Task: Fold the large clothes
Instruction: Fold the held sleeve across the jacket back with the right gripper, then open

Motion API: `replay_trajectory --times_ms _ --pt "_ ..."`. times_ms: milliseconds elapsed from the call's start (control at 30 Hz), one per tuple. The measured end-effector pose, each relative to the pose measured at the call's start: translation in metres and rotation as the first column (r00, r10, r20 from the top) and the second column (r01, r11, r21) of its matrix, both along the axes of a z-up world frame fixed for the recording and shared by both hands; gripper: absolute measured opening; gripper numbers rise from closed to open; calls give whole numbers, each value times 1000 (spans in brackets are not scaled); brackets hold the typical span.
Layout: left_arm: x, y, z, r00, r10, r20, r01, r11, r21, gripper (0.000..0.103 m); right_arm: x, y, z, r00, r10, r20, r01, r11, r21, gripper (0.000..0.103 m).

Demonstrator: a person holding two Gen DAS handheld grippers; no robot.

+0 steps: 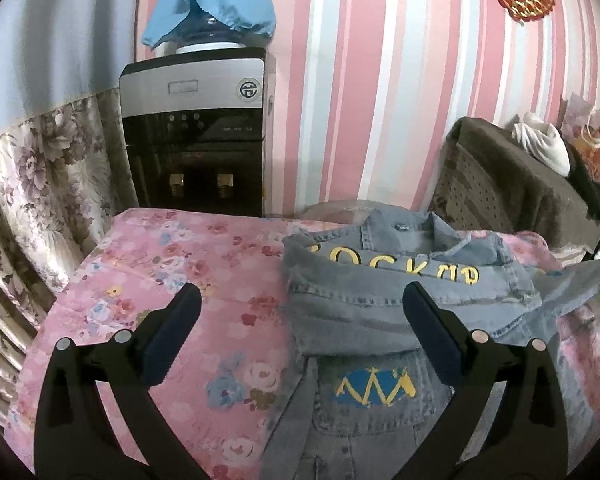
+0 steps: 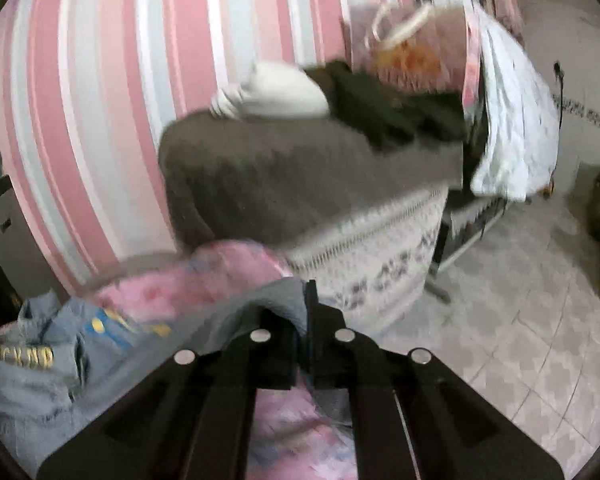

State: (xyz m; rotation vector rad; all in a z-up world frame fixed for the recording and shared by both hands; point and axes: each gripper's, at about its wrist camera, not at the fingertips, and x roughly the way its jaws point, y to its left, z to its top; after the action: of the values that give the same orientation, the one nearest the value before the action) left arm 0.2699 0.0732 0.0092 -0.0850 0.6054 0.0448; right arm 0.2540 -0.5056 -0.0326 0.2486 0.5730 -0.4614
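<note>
2 hand-held grippers work over a denim jacket (image 1: pixel 400 304) spread on a pink floral bedspread (image 1: pixel 172 280). In the left wrist view, the left hand-held gripper (image 1: pixel 300 312) is spread wide, its dark pads (image 1: pixel 172 344) low in the frame; the jacket lies in the lower centre and right, partly folded, just beyond and beneath the right-side finger. In the blurred right wrist view, the right hand-held gripper (image 2: pixel 306 320) is clamped on a grey edge of the denim jacket (image 2: pixel 52 364) at lower centre, the rest trailing to the lower left. A water dispenser (image 1: pixel 196 132) stands at upper left.
</note>
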Motion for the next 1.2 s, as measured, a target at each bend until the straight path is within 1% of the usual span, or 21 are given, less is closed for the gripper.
replay_trajectory --times_ms 67,133,167,200,233,267,333,400,467,500,567,633,733,800,867,1000,1067,1133,1200 --pt "5 1 1 1000 1 4 -1 1000 -19 100 9 12 6 996 50 74 -55 996 64 3" --pt "12 0 2 1000 -2 5 2 1000 -30 100 23 38 11 984 131 123 -143 985 95 3" --pt "15 -1 1 1000 -6 4 6 999 -37 100 30 53 11 974 177 139 -193 975 107 3" --pt "18 -2 0 1000 -11 3 11 999 -41 100 43 77 9 955 256 151 -275 953 129 3" --pt "20 -3 0 1000 -15 2 15 999 -44 100 50 94 6 941 300 155 -322 936 143 3" --pt "23 -4 -2 1000 -17 -1 17 999 -43 100 59 113 3 920 358 159 -382 911 159 3" --pt "27 -6 -6 1000 -22 -8 21 999 -46 100 77 166 -10 856 496 145 -516 833 199 3" --pt "29 -6 -11 1000 -18 -16 18 999 -48 100 87 214 -27 791 601 113 -610 762 216 3" --pt "31 -4 -16 1000 -16 -26 15 999 -50 100 92 243 -42 741 667 81 -665 711 228 3" --pt "32 -4 -19 999 -16 -32 15 999 -47 100 93 260 -51 720 692 46 -684 698 209 3" --pt "34 -4 -26 999 -17 -51 15 999 -39 100 94 275 -64 711 704 -9 -689 698 196 3" --pt "36 -4 -31 998 -24 -62 21 999 -41 100 101 278 -79 705 706 -67 -675 697 241 4" --pt "40 -7 -40 995 -36 -90 32 999 -41 100 101 285 -92 694 705 -144 -661 704 260 5" --pt "40 -13 -42 994 -46 -95 42 998 -42 100 100 287 -96 688 703 -179 -661 709 245 6" --pt "39 -18 -43 994 -57 -94 53 998 -43 100 92 290 -96 688 697 -202 -665 717 207 6" --pt "33 -22 -40 994 -69 -87 66 997 -39 100 78 297 -83 693 680 -239 -683 725 84 13" --pt "29 -21 -37 995 -66 -81 62 997 -43 100 73 296 -71 703 670 -238 -686 727 18 20" --pt "27 -18 -35 995 -60 -74 56 997 -48 100 71 301 -58 709 662 -242 -692 719 -60 25" --pt "24 -14 -31 997 -51 -66 48 998 -51 100 72 304 -44 712 667 -219 -696 711 -98 26"
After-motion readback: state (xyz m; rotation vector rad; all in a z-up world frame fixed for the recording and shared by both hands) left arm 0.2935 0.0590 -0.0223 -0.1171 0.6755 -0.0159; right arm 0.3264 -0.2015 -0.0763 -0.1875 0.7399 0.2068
